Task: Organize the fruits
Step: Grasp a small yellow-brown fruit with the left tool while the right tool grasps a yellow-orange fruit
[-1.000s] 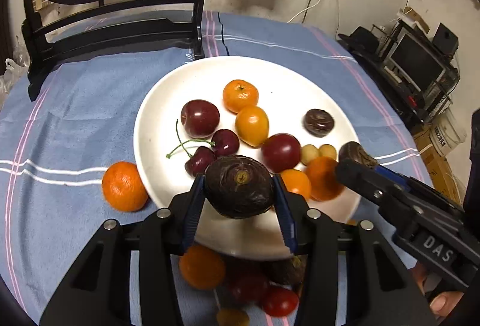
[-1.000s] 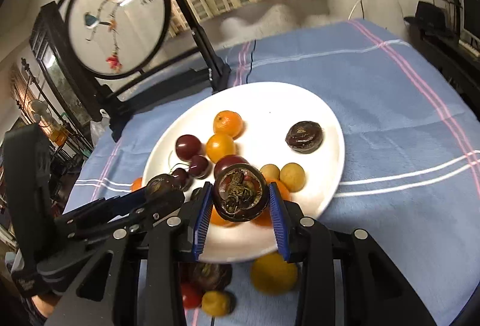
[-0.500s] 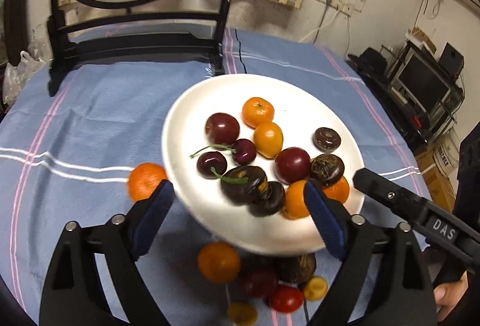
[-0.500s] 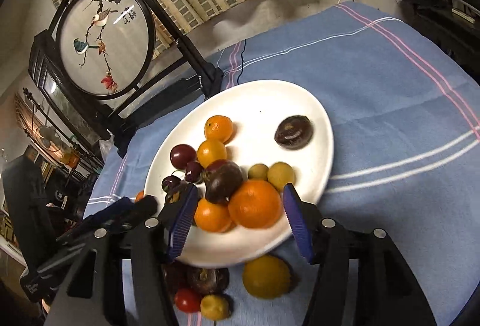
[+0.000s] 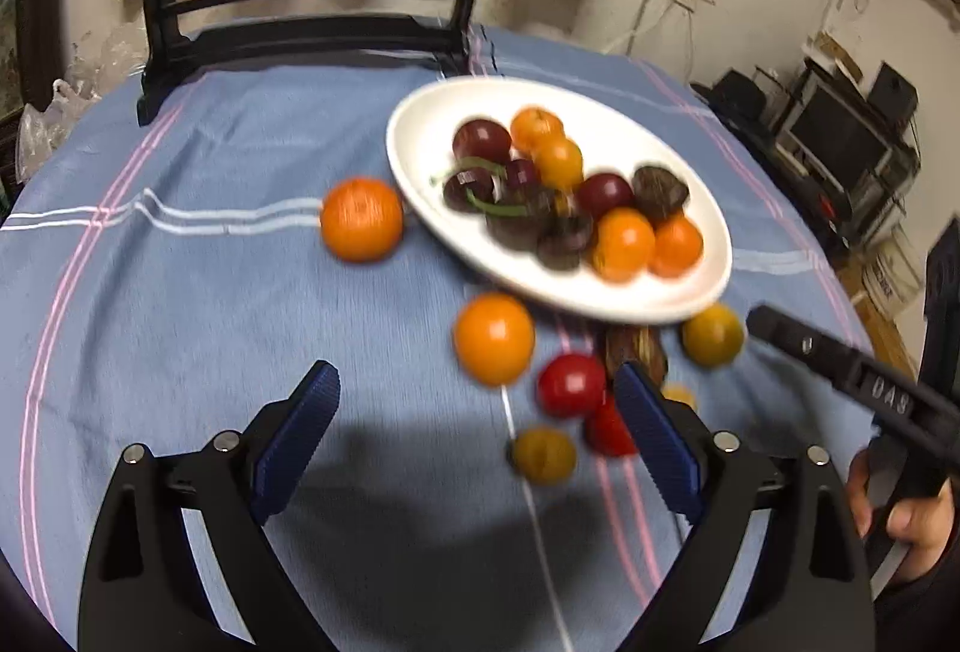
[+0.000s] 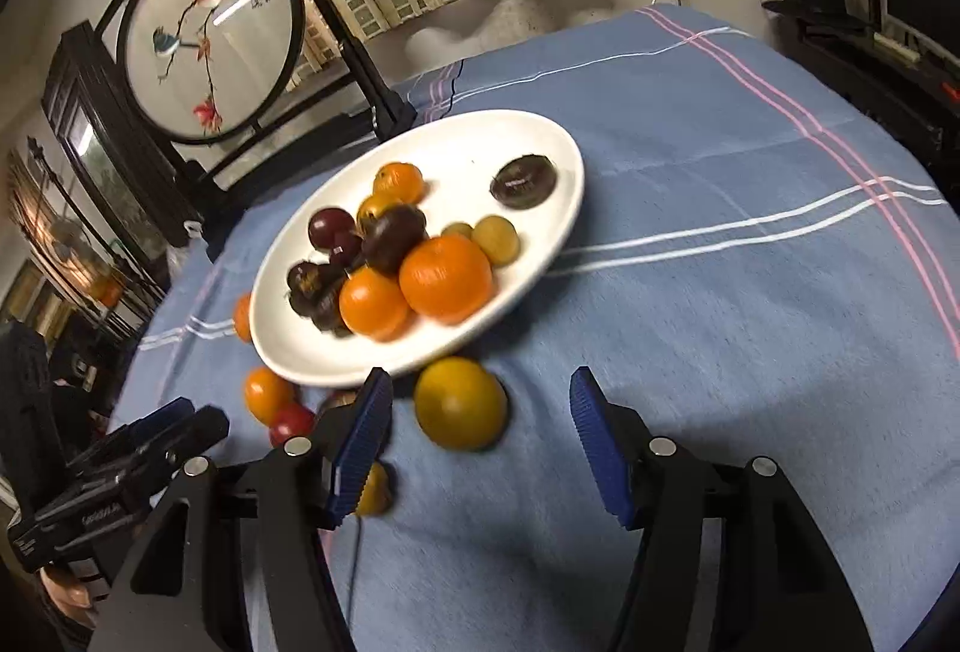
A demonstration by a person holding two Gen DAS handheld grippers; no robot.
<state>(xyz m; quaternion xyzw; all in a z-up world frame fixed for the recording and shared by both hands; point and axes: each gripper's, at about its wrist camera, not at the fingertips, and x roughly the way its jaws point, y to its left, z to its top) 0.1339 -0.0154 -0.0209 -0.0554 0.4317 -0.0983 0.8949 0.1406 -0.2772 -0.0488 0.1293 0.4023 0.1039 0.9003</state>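
A white plate (image 5: 420, 124) (image 6: 480, 154) on the blue cloth holds oranges, dark plums, cherries and dark brown fruits. My left gripper (image 5: 474, 382) hovers short of the plate, its jaws opening wide and gripping nothing. An orange (image 5: 493, 337), a red tomato (image 5: 570, 385) and small yellow fruits lie loose on the cloth just ahead of its tips. My right gripper (image 6: 479, 382) is also opening. A yellow-orange fruit (image 6: 461, 403) lies on the cloth between its fingers, and the blue pads (image 6: 360, 436) stand clear of it.
A black stand with a round embroidered screen (image 5: 300, 46) (image 6: 210, 34) occupies the table's far side. One orange (image 5: 361, 218) lies left of the plate. A person's hand (image 5: 906, 526) holds the right gripper's handle. Shelves with electronics (image 5: 840, 136) stand beyond the table's right edge.
Both grippers let go of the dark fruits they held, which now lie on the plate. Both opened and drew back from the plate toward the near side of the table.
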